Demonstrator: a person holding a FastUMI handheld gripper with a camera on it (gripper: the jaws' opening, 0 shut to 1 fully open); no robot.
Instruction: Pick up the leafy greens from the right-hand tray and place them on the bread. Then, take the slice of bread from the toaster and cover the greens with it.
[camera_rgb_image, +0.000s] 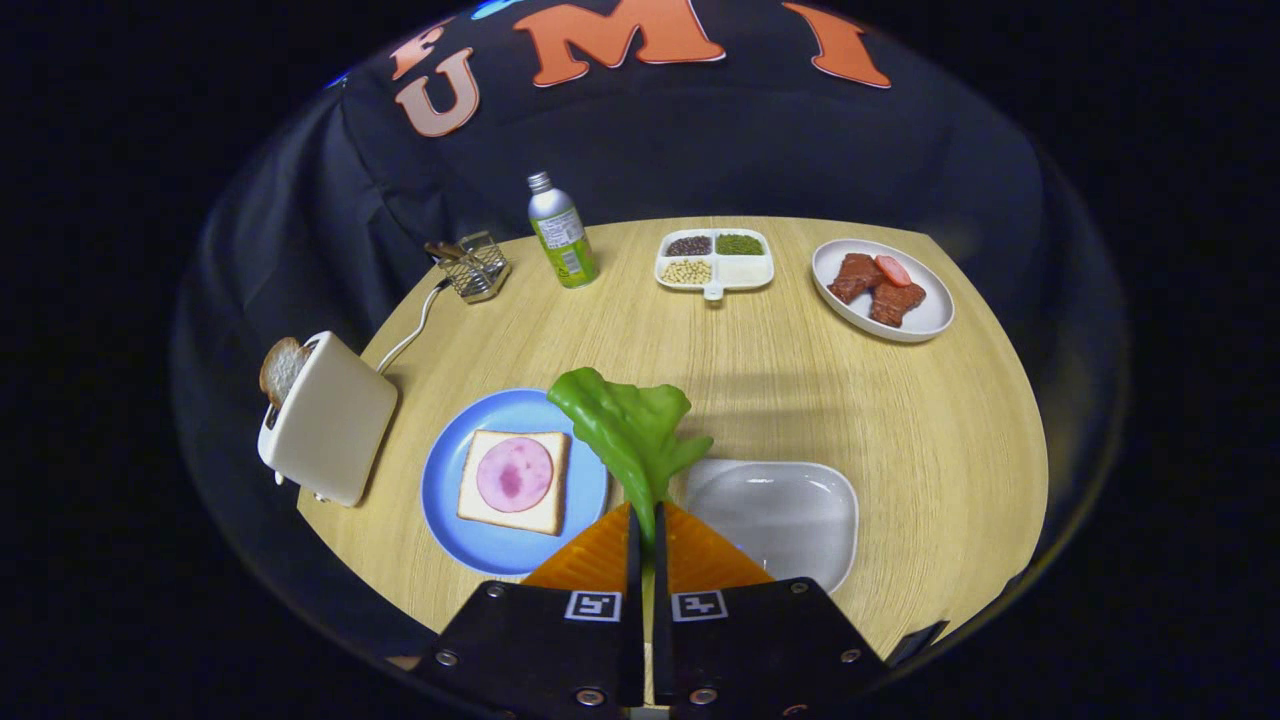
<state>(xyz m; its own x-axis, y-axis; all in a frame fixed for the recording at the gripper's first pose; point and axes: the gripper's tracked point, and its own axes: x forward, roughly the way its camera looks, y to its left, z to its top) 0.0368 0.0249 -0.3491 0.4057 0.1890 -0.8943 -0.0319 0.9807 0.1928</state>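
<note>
Leafy greens (630, 430) pinched between fingers (610, 550), above both trays' edges.

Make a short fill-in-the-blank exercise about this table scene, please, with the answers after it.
1. The claw is shut on the ____.
2. The bread with a pink slice on top lies on a ____ plate.
3. A second slice of bread sticks out of the ____.
4. The grey tray beside the plate is ____.

Answers: greens; blue; toaster; empty

No legible text; the bottle (560, 232) label is too small to read.
</note>
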